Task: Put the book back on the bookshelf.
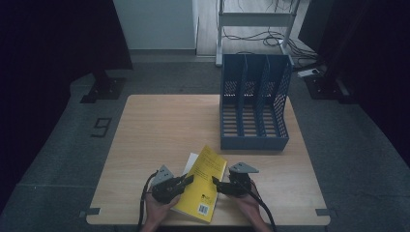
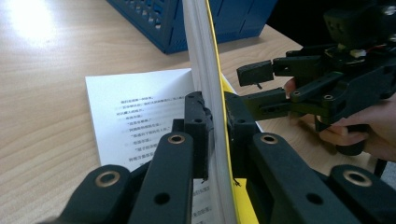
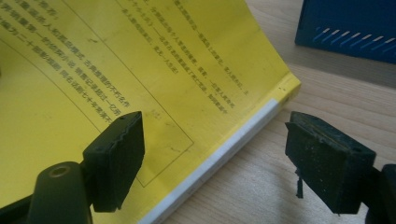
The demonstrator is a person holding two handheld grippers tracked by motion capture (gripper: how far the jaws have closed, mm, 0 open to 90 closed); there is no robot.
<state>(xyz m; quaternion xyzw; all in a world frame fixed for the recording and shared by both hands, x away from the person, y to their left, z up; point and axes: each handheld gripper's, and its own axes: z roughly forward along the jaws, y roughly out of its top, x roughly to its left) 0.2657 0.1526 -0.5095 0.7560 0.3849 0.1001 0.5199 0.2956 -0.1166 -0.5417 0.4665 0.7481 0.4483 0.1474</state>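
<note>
Yellow book sits bottom center of the high view on the table. Left gripper is clamped on its page edge, cover lifted. Right gripper has jaws spread wide beside the spine. Blue file rack upper right.

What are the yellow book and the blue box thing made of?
The yellow book looks like paper: white page edges show, and its smooth cover bends while the left gripper pinches it. The blue file rack is probably plastic: even colour, with rows of moulded slots and holes. The table looks like pale wood, possibly laminate.
</note>
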